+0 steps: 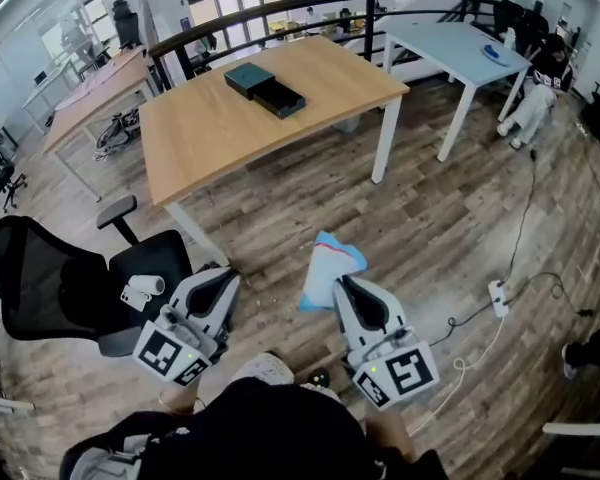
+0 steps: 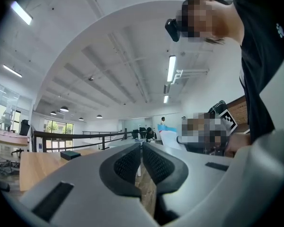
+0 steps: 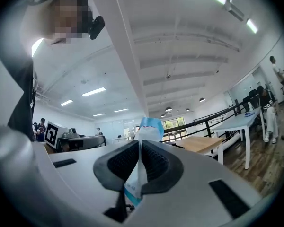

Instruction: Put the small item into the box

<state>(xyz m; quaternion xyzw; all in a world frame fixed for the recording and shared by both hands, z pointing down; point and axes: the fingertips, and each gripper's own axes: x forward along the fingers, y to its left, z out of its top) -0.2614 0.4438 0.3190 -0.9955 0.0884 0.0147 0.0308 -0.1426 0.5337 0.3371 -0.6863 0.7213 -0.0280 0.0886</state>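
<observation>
Clearly pinched, a flat blue-and-white packet (image 1: 330, 266) sticks up from between the pads of the right gripper (image 1: 346, 284), whose jaws press on it from both sides, low over the wood-plank floor (image 1: 450, 218). Beside it the left gripper (image 1: 223, 280) has its jaws drawn together with nothing between them. Both are held well apart from the dark box (image 1: 265, 88), which lies on the far part of the wooden table (image 1: 210, 138), and a black office chair (image 1: 60, 288) stands just left of the left gripper.
</observation>
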